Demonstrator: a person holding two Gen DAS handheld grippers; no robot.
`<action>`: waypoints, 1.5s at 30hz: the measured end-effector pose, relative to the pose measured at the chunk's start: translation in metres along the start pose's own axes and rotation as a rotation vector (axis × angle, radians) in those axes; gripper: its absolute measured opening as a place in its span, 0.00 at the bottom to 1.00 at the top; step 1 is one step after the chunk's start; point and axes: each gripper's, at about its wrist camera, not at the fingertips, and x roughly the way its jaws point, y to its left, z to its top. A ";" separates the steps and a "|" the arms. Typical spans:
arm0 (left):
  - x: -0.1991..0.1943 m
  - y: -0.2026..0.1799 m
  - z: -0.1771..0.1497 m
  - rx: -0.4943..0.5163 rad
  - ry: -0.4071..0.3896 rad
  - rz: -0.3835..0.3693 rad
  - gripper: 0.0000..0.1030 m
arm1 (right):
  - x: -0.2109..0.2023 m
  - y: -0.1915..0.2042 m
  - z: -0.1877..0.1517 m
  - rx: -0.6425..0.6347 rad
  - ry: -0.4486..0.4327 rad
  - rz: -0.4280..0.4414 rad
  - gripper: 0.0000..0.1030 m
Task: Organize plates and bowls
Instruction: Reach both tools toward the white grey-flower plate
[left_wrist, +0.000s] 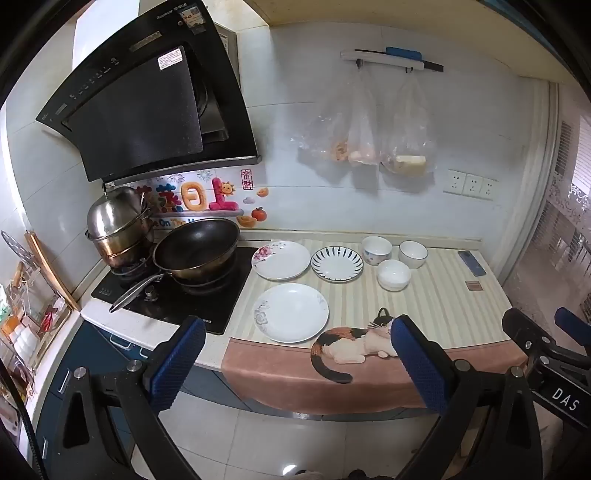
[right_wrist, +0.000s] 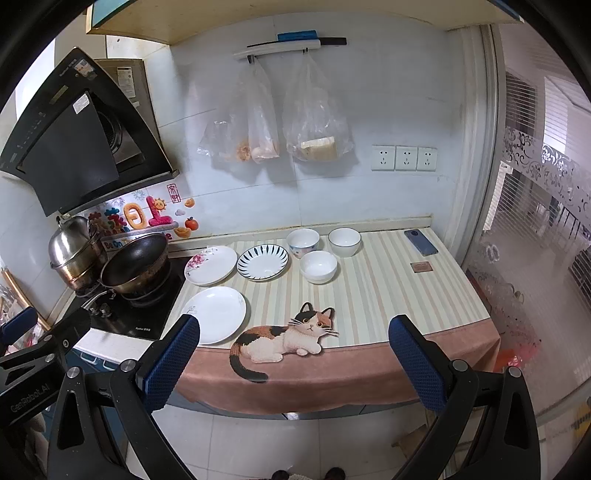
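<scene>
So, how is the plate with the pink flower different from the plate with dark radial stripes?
The pink-flower plate looks wider and flatter; the striped plate is smaller and deeper. The former carries one floral motif at its edge and sits nearest the stove; the latter has stripes all around. Both are white, upright, empty.

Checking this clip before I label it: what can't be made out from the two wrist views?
- Clear plastic bags hanging on the wall, both views: contents blurred by the film.
- Small brown square item on the striped mat, both views: too small to identify.
- Cluttered rack, left wrist view: cut by the fisheye edge.
- Stacked steel pots, both views: insides hidden by the lid.
- Floral white bowl, both views: pattern too small.
</scene>
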 end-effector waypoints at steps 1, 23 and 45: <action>-0.001 0.000 0.001 0.000 -0.002 -0.002 1.00 | -0.001 -0.002 0.000 -0.001 0.001 0.001 1.00; -0.008 0.000 0.002 -0.004 -0.022 -0.003 1.00 | -0.001 -0.002 0.002 0.006 0.040 0.002 1.00; 0.021 0.018 -0.004 -0.033 -0.007 -0.085 1.00 | 0.029 0.016 0.000 0.006 -0.018 0.041 1.00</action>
